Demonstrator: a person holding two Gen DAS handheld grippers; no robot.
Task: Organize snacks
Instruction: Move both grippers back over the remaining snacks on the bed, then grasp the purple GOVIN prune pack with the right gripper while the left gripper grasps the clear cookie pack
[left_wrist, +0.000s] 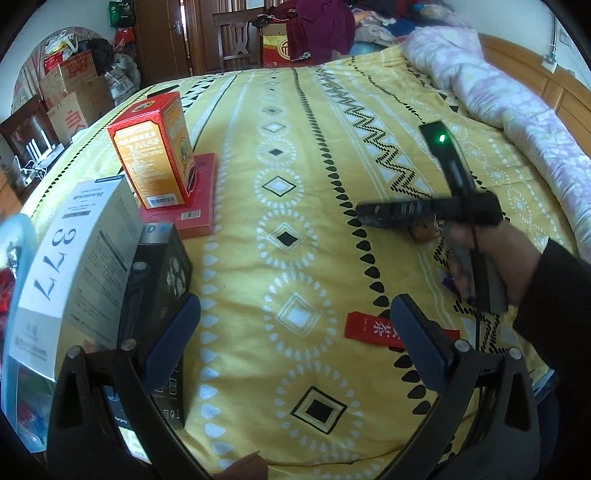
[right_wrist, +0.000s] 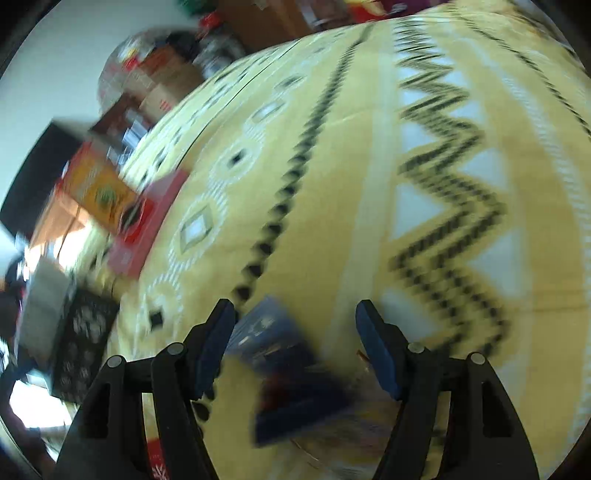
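While right-wrist view blurs, right gripper (right_wrist: 295, 347) hangs over yellow patterned bedspread (right_wrist: 332, 184), jaws apart; blurred blue snack packet (right_wrist: 291, 373) lies between them, contact with pads unclear. Left gripper (left_wrist: 295, 339) jaws wide apart, nothing between. Near bedspread's left edge: tall orange-red carton (left_wrist: 155, 147) upright on flat red box (left_wrist: 195, 206); white box marked 377 (left_wrist: 77, 258) beside black box (left_wrist: 166, 273). Flat red tea sachet (left_wrist: 373, 330) just beside left gripper's right finger.

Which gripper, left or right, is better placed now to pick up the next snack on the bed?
Right, probably. The right gripper has its jaws open with the blue snack packet lying between them on the yellow bedspread. The left gripper is open over bare bedspread, with the red packet off to its side.
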